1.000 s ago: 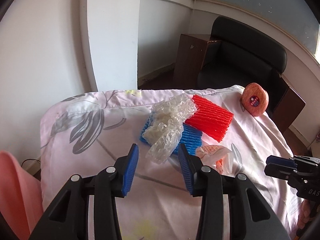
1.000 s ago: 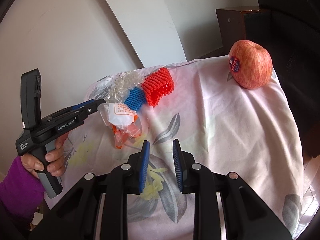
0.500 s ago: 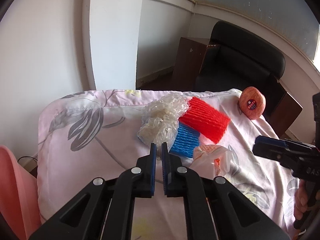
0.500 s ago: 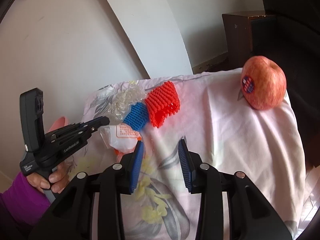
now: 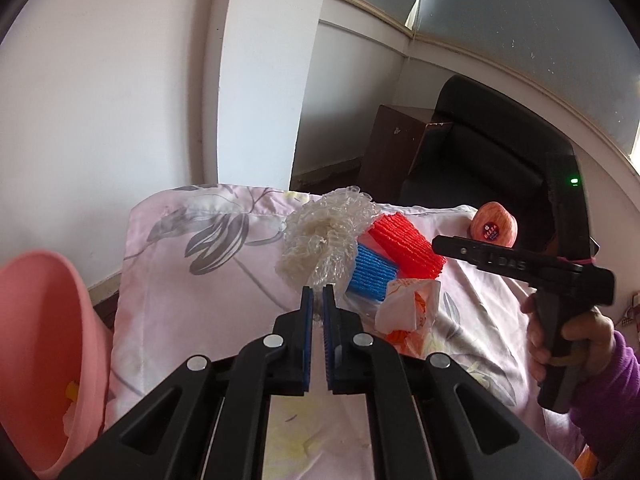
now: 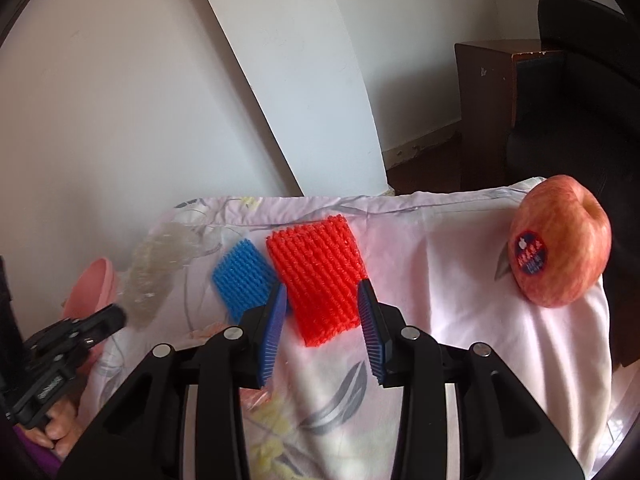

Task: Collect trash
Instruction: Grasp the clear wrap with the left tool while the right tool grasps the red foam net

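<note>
- Lettering "DAS" is showing on the right gripper body; the apple is wearing a round blue-red sticker, print unreadable.
- Left gripper is pinching the crinkly clear plastic net by its lower end, above the floral cloth surface.
- Right gripper's blue ribbed pads are sitting apart, straddling the red foam net; blue foam net is lying just beside it.
- Pink bin is sitting left of the surface.

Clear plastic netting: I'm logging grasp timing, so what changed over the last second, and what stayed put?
The left gripper closed from wide open onto the clear plastic netting and lifted it. The right gripper opened wider and moved forward to straddle the red foam net. The blue foam net, the apple and the wrapper stayed put.
</note>
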`<move>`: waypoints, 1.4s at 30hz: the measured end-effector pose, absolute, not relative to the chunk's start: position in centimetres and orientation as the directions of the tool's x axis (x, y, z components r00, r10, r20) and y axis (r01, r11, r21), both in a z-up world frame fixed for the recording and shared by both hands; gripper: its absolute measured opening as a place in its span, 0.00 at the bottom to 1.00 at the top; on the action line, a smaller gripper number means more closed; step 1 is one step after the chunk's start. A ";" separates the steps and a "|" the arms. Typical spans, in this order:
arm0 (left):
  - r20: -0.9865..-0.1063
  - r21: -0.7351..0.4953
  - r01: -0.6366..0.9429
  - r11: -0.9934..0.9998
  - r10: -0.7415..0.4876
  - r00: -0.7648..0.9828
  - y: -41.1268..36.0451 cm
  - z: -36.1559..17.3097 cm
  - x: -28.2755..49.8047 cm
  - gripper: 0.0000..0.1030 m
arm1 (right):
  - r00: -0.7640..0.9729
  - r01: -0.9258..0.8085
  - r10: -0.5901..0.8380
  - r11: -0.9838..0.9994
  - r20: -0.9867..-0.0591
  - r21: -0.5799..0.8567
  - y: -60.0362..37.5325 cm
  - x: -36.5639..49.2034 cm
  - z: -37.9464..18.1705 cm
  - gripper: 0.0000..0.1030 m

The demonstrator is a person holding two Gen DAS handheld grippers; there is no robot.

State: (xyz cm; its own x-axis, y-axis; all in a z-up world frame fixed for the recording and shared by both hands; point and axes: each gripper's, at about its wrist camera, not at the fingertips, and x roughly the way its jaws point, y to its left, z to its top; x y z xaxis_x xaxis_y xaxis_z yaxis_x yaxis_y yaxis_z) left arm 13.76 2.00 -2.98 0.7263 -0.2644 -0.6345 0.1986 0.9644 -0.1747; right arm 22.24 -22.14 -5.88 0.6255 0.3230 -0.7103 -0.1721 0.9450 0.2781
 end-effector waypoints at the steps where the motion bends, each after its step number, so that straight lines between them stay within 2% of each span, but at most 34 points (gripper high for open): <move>1: -0.635 -0.176 0.194 0.965 -0.262 0.727 2.2 -3.0 13.6 0.04 | 0.625 -0.160 0.304 0.951 -0.719 0.263 -22.3 22.6 -6.2 0.37; 8: -0.636 -0.193 0.173 0.966 -0.257 0.728 3.0 -3.3 13.1 0.04 | 0.563 -0.152 0.314 0.949 -0.765 0.277 -22.3 24.0 -8.4 0.37; 14: -0.630 -0.195 0.167 0.967 -0.253 0.734 3.1 -3.1 12.6 0.04 | 0.591 -0.203 0.308 0.951 -0.745 0.232 -21.0 22.6 -7.9 0.36; 15: -0.628 -0.193 0.166 0.967 -0.252 0.736 3.1 -3.0 12.4 0.04 | 0.596 -0.205 0.308 0.951 -0.741 0.230 -21.0 22.3 -7.8 0.28; 18: -0.623 -0.195 0.164 0.967 -0.251 0.741 3.1 -2.8 12.1 0.04 | 0.600 -0.202 0.303 0.953 -0.740 0.226 -21.2 21.8 -7.7 0.13; 33: -0.576 -0.184 0.156 0.970 -0.236 0.782 2.6 -0.8 8.6 0.04 | 0.699 -0.209 0.327 0.944 -0.636 0.256 -22.4 14.8 -2.6 0.12; 42: -0.557 -0.177 0.130 0.976 -0.208 0.804 2.9 0.1 5.9 0.04 | 0.720 -0.247 0.339 0.941 -0.606 0.234 -21.5 10.9 -0.5 0.12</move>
State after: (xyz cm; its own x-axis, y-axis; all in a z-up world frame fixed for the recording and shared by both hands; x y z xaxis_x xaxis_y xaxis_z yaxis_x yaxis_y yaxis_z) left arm 5.90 2.91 0.11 0.8040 -0.2081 -0.5570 0.1300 0.9756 -0.1768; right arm 10.89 -21.53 -0.54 0.7196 0.3392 -0.6059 -0.2467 0.9405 0.2336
